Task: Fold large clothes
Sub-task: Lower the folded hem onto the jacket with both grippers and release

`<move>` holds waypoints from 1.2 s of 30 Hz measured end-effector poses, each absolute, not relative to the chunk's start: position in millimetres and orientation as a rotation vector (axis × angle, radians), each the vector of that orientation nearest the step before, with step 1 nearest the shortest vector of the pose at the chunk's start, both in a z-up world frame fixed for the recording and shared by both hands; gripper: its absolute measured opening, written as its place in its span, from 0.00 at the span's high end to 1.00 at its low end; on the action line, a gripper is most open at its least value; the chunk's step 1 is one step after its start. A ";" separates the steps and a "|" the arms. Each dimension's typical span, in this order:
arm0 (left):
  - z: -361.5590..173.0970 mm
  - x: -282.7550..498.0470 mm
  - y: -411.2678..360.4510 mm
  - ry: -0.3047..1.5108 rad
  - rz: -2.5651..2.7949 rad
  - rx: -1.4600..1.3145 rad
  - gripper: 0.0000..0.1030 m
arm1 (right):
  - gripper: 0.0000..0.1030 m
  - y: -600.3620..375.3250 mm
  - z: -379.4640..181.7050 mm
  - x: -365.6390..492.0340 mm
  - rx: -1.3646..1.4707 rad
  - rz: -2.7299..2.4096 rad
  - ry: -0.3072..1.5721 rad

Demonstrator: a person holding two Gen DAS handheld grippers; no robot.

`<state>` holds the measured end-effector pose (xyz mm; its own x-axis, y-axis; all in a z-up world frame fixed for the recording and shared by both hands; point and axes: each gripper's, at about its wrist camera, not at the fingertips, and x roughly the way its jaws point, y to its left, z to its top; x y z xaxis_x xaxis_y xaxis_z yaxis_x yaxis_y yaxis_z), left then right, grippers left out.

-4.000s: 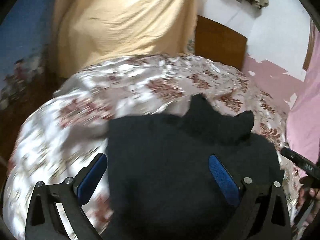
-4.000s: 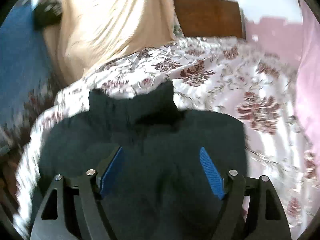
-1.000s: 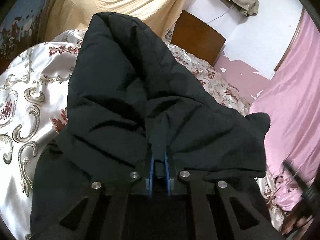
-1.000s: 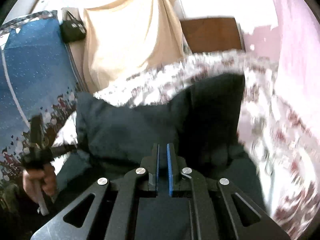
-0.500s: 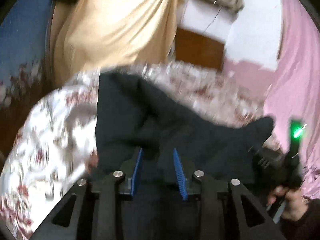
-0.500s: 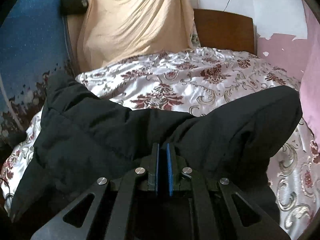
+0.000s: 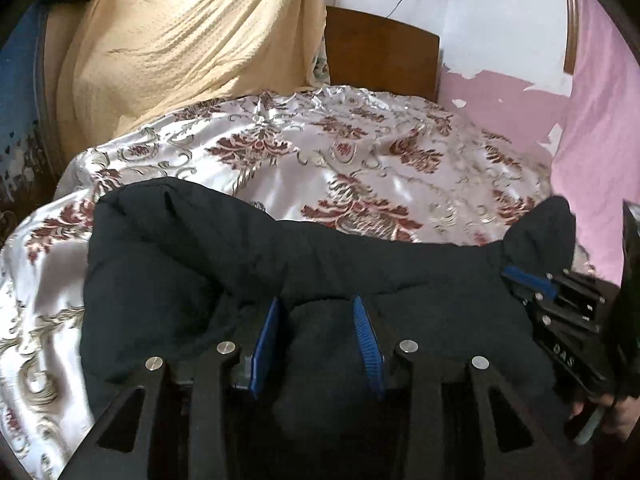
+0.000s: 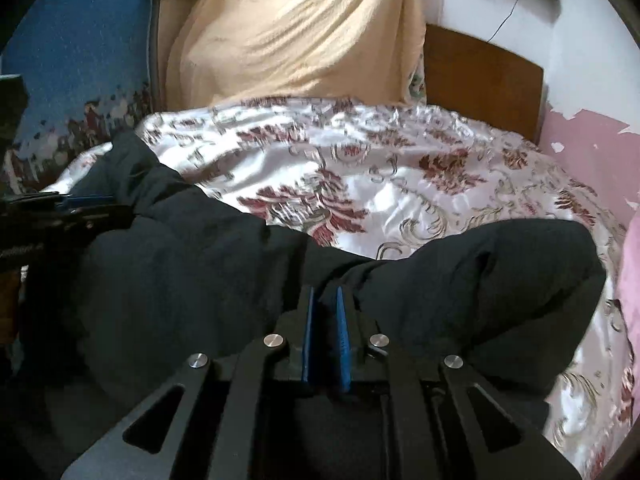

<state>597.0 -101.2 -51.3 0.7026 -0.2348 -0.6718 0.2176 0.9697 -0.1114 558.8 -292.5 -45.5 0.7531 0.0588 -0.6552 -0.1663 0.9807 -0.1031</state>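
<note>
Glossy floral bedspread (image 7: 360,160) under puffy, quilted-looking black jacket (image 7: 200,264); folds blurred.

Black garment (image 7: 192,264) on a white satin bedspread (image 7: 280,168) patterned with maroon flowers; cream drape (image 7: 180,40), brown headboard (image 7: 380,56), pink curtain (image 7: 600,120), blue gripper pads (image 7: 267,340).

Left tongs (image 7: 318,332), black two-finger frame with ribbed blue pads, tilt downward with jaws opening, a clear gap between the pads and dark cloth bulging in it without being pressed. Right tongs (image 8: 325,330), same black frame and blue pads, also tilt downward, pads nearly together with a thin fold of the dark cloth pinched between them; jaws just starting to part. A hand (image 7: 612,416) grips the right tongs' handle at the left view's right edge
</note>
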 end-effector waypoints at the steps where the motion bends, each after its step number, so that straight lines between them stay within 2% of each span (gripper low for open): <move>1: -59.1 601.3 -103.3 0.738 -0.244 -0.021 0.63 | 0.90 -292.8 -51.9 566.5 -0.154 0.120 0.715; 9: -83.1 612.3 -116.1 0.669 -0.205 0.010 0.63 | 0.90 -298.0 -80.4 592.7 -0.093 0.089 0.692; 22: -82.5 607.6 -105.3 0.638 -0.235 -0.055 0.63 | 0.89 -296.8 -75.8 583.6 -0.092 0.084 0.635; 26: -81.0 604.8 -104.7 0.628 -0.232 -0.060 0.61 | 0.86 -292.2 -68.5 573.7 -0.124 0.057 0.598; 28: -79.9 603.5 -103.8 0.622 -0.231 -0.064 0.60 | 0.80 -290.4 -62.2 565.8 -0.139 0.032 0.584; 30: -77.2 600.0 -100.9 0.602 -0.237 -0.080 0.57 | 0.69 -291.8 -54.5 557.6 -0.122 0.022 0.578; 31: -75.4 596.6 -99.2 0.585 -0.238 -0.088 0.44 | 0.64 -294.6 -50.0 553.0 -0.093 0.035 0.574; 32: -72.4 591.8 -97.1 0.558 -0.226 -0.093 0.35 | 0.47 -296.9 -47.0 550.1 -0.066 0.054 0.569; 33: -67.9 585.1 -94.7 0.517 -0.228 -0.101 0.22 | 0.23 -298.7 -44.3 547.1 -0.040 0.074 0.562; 34: -64.3 579.4 -93.5 0.482 -0.249 -0.108 0.18 | 0.10 -299.1 -41.5 543.8 -0.027 0.087 0.551; 35: -60.0 572.1 -93.3 0.441 -0.278 -0.112 0.18 | 0.04 -297.4 -39.6 540.4 -0.031 0.086 0.539; 36: -56.9 567.1 -95.1 0.417 -0.294 -0.103 0.18 | 0.04 -295.4 -38.6 538.5 -0.043 0.087 0.531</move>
<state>567.1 -95.1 -56.9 0.8730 -0.3017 -0.3833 0.2599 0.9526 -0.1580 538.5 -295.4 -38.6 0.8585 0.0719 -0.5077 -0.0944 0.9954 -0.0186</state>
